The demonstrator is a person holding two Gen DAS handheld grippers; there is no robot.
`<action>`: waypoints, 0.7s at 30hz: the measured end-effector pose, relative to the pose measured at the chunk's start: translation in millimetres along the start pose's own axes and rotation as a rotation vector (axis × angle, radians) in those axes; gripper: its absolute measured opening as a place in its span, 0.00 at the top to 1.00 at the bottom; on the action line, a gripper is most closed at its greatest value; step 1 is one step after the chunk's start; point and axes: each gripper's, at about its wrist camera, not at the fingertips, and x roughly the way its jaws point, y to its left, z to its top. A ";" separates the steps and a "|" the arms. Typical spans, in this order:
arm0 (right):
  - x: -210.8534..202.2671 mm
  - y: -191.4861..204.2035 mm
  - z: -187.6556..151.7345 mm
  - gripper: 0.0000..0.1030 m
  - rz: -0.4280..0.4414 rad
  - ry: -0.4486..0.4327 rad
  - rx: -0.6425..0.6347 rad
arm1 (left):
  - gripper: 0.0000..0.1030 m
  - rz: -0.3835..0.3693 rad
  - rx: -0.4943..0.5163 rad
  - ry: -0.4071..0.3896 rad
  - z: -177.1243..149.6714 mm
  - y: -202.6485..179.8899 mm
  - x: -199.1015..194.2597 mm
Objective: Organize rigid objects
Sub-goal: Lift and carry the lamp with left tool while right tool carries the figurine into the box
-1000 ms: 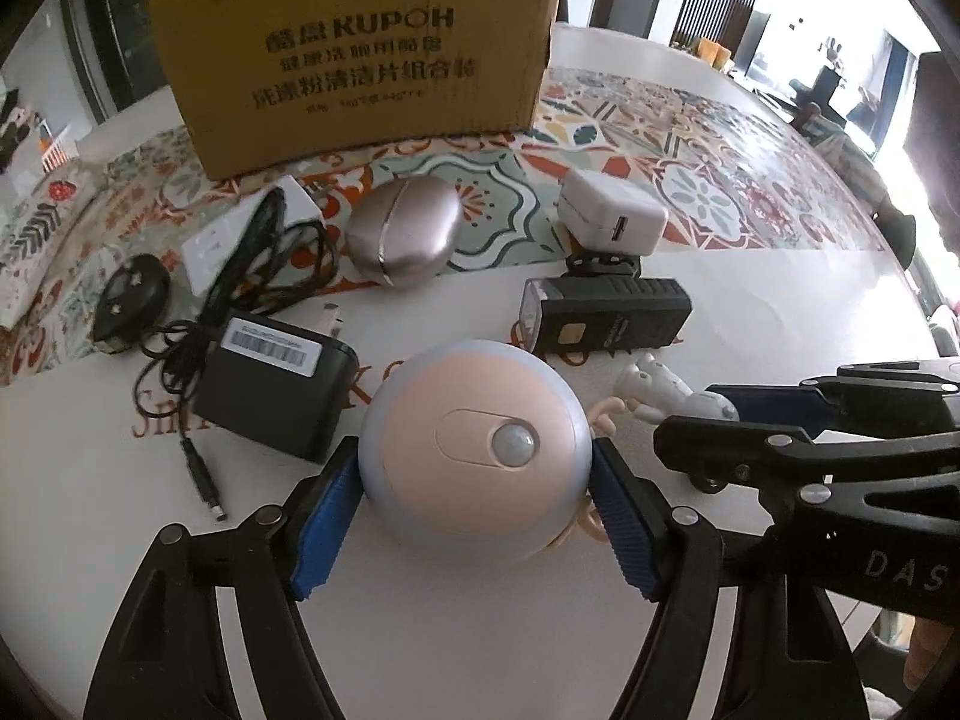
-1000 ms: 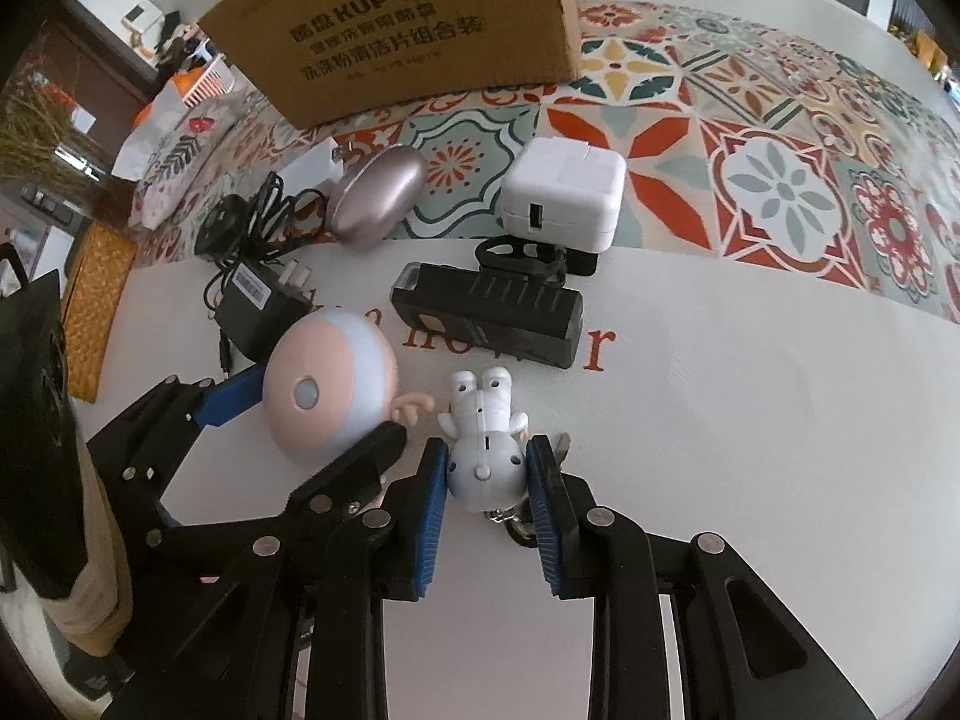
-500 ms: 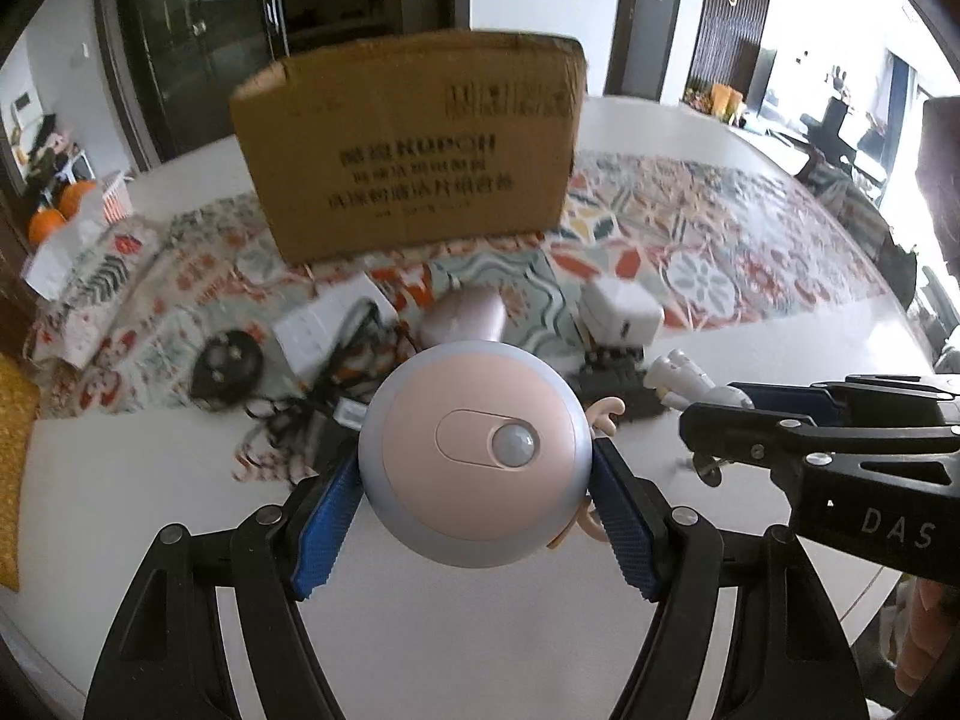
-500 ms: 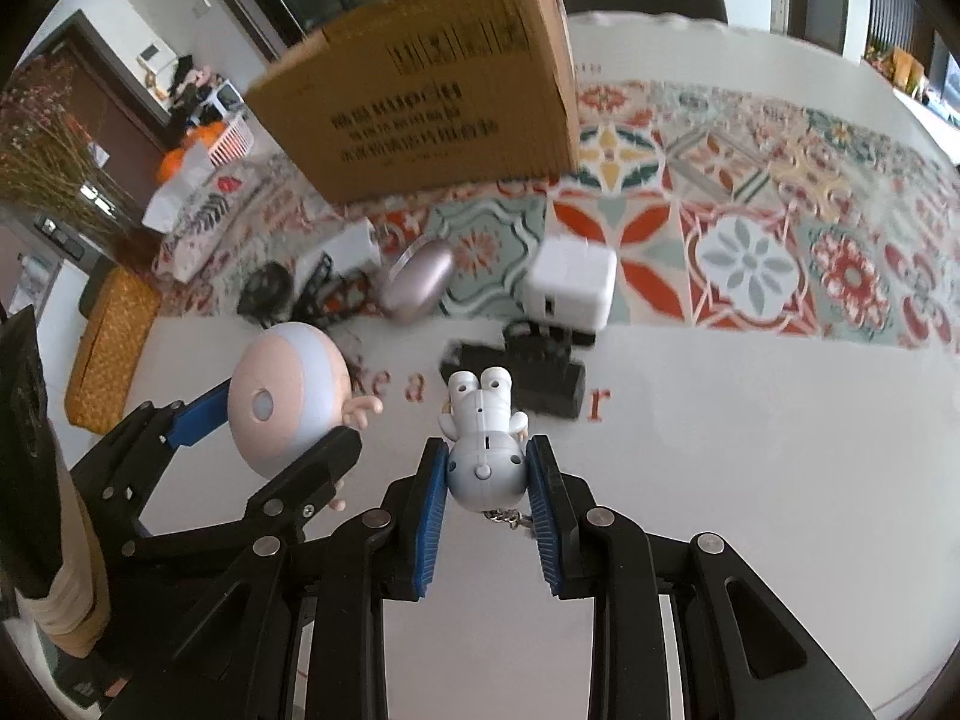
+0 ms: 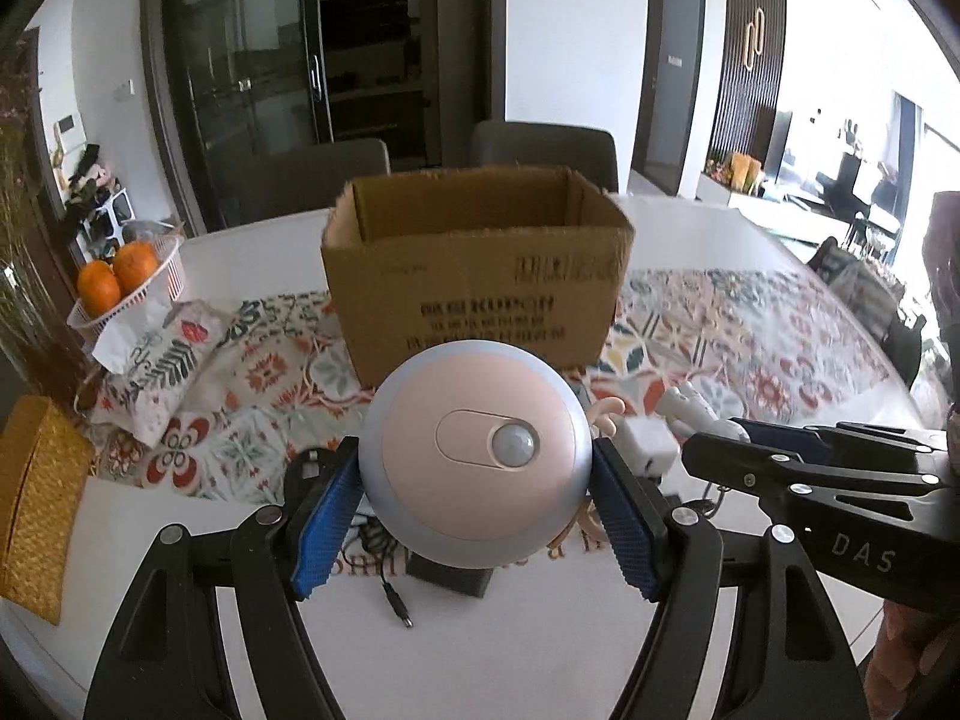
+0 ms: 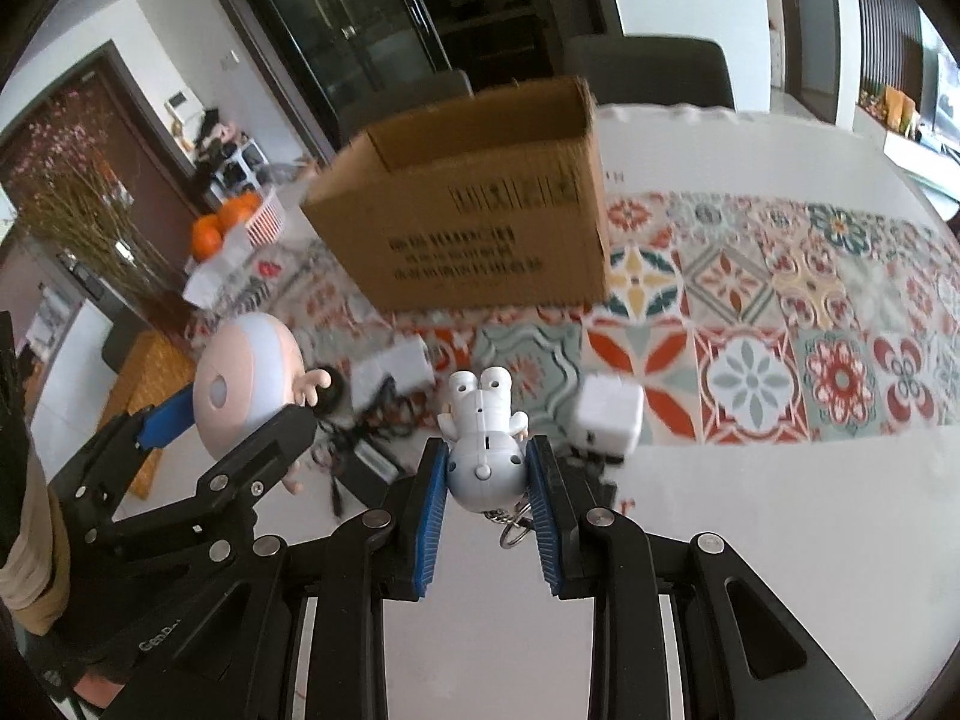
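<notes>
Since both loads are now lifted off the table, the box (image 5: 474, 276) is seen open-topped at 12 o'clock. The lamp (image 5: 477, 459) is clamped by the left gripper (image 5: 477, 525), the figurine (image 6: 485, 444) by the right gripper (image 6: 487, 504); dropping in is judged next.

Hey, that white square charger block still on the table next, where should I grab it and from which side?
Grip the white charger block across its two flat opposite side faces, coming down from above. It is a squat, rounded-corner cube lying on the patterned runner, so parallel faces suit two fingers. A dark object sits against its near edge, so a low approach from the near side looks crowded; both grippers are full now.
</notes>
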 end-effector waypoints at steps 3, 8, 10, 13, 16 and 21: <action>-6.1 6.7 11.5 0.73 0.012 -0.036 -0.004 | 0.28 -0.001 -0.012 -0.011 10.5 4.8 -2.9; -12.2 12.5 29.8 0.73 0.026 -0.084 -0.004 | 0.28 0.010 -0.009 -0.037 29.5 10.9 -6.6; -13.8 14.5 37.4 0.73 0.028 -0.102 -0.005 | 0.28 0.011 -0.009 -0.043 37.3 13.2 -6.1; -15.2 16.6 50.5 0.73 0.033 -0.126 0.001 | 0.28 0.023 0.006 -0.059 50.0 14.9 -4.2; -15.7 17.4 64.2 0.73 0.036 -0.147 0.006 | 0.28 0.017 0.010 -0.069 64.4 17.9 -1.4; -15.1 19.1 88.0 0.73 0.034 -0.172 0.003 | 0.28 0.014 0.017 -0.080 90.4 22.8 4.7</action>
